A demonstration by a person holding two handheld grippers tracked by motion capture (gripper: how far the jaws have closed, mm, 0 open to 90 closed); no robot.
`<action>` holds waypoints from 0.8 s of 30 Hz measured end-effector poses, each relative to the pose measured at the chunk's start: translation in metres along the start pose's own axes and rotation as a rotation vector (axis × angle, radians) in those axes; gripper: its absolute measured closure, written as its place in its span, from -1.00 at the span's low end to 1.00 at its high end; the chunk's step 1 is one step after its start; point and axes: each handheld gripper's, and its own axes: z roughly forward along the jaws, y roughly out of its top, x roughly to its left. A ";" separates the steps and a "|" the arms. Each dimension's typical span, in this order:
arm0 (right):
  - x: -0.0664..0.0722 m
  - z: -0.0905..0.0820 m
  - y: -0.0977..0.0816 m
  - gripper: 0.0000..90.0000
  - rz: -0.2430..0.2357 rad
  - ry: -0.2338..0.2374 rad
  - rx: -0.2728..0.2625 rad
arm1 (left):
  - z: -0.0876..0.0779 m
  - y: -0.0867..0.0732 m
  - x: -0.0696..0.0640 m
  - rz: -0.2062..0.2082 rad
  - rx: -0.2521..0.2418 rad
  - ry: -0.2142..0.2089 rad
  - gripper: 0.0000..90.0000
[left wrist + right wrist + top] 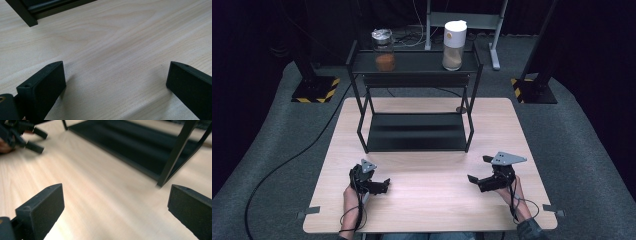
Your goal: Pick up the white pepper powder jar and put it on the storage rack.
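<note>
The black rack [416, 100] stands at the far middle of the wooden counter [427, 205], and everything else is placed against it. To the near left of the rack, the left claw [385, 184] rests low over bare wood, held in the person's left hand [351, 196], its jaws spread wide and pinching nothing; in the left gripper view the left claw [113, 80] shows only pale grain between its two black jaws, with a corner foot of the rack [25, 15] at the upper left. On the rack's top shelf, toward its left end, stands a glass jar [383, 50] with a clear lid and an orange-brown filling in its lower part; toward the right end of the same shelf stands a white-capped bottle [453, 45] with a pale beige filling; the two are well apart, both upright. The rack's lower shelf [417, 132] lies flat on the counter. To the near right of the rack, the right claw [479, 170] hovers just above the wood in the person's right hand [512, 192], jaws spread and holding nothing; the right gripper view has the right claw [115, 202] looking along the counter at the rack's lower shelf [135, 147] and a front leg [175, 155], with the left claw [35, 140] far off at the upper left.
</note>
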 end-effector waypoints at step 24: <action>0.012 -0.005 -0.044 -1.00 0.046 -0.057 0.029 | 0.001 0.000 0.000 0.000 -0.002 -0.002 -0.97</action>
